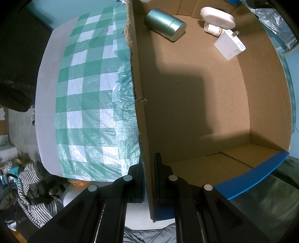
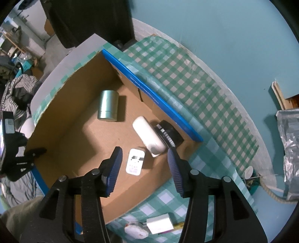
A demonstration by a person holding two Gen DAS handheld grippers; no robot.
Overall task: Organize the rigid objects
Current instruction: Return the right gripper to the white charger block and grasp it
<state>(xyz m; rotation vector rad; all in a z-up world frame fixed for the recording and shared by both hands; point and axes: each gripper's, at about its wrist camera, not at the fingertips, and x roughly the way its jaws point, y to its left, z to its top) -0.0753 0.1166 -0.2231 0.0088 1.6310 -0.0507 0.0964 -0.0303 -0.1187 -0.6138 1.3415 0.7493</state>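
An open cardboard box (image 1: 265, 89) (image 2: 71, 115) sits on a green checked tablecloth (image 1: 89, 89). Inside lie a teal metal tin (image 1: 165, 25) (image 2: 108, 106), a white oval case (image 1: 217, 17) (image 2: 148, 135), a white plug adapter (image 1: 229, 44) (image 2: 135, 161), a small white bottle (image 1: 213, 29) and a black round object (image 2: 169, 132). My left gripper (image 1: 149, 168) is shut on the box's left wall at the near corner. My right gripper (image 2: 144, 162) is open and empty, above the box over the adapter.
On the cloth in front of the box lie a white charger (image 2: 160, 223) and a small white item (image 2: 134, 230). A silver foil bag (image 2: 289, 145) is at the right. Striped clothing (image 1: 37, 190) lies beyond the table's edge at the left.
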